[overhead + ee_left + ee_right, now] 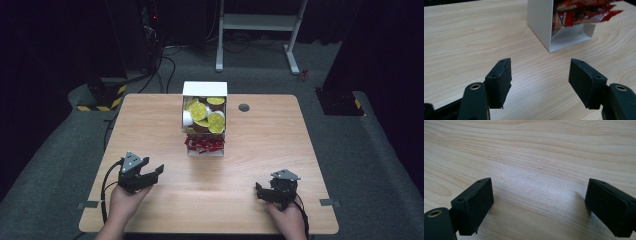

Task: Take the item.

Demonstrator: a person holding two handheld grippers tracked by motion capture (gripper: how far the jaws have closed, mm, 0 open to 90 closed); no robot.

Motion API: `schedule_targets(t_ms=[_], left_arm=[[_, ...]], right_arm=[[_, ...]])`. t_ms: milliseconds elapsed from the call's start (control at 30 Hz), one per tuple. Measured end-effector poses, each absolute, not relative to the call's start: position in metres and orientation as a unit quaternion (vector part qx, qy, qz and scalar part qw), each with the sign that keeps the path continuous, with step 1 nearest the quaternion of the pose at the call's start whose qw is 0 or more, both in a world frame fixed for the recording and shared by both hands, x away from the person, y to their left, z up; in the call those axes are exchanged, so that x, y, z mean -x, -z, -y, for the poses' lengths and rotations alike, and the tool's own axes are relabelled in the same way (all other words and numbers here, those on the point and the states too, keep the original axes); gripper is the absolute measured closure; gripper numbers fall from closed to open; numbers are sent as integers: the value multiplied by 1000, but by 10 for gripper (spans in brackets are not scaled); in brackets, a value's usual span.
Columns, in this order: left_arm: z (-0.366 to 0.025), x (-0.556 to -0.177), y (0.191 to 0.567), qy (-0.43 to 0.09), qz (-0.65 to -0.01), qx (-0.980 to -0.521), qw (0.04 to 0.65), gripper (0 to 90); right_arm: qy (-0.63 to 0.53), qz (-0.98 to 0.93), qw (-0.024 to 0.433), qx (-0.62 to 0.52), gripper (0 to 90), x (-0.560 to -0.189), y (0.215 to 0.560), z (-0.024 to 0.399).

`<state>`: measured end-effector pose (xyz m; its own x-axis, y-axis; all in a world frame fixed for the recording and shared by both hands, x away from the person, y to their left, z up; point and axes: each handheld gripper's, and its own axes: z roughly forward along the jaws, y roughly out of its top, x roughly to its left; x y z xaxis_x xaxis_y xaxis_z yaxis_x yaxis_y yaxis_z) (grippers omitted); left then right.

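- Left gripper (152,176): in the person's left hand (125,197) at the near-left of the table (150,120), jaws spread wide, nothing between the pads, lifted clear of the wood.
- From the left gripper view, its jaws point at the white box (541,22), which sits ahead and slightly to the right, well apart from the pads (501,80).
- White box (205,89): stands mid-table toward the far edge, open front facing the person.
- Upper compartment holds small round cups with yellow lids (207,116); lower compartment holds red packets (205,145), some poking out past the box's front edge (584,11).
- Right gripper (260,192): in the right hand (287,217) at the near-right of the table, jaws released and wide apart, empty.
- Right gripper view: bare wood between its pads (477,202), which sit close above the surface; touching or not, cannot tell.
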<state>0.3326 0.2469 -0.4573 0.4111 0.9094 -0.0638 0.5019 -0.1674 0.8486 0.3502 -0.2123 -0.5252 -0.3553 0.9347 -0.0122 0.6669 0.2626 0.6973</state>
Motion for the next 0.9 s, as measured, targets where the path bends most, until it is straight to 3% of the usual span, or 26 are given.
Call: schedule_targets(t_ms=[900], left_arm=[[-220, -344, 454, -235, -459, -731, 446, 364]], right_arm=[[-308, -769, 213, -518, 80, -351, 525, 212]])
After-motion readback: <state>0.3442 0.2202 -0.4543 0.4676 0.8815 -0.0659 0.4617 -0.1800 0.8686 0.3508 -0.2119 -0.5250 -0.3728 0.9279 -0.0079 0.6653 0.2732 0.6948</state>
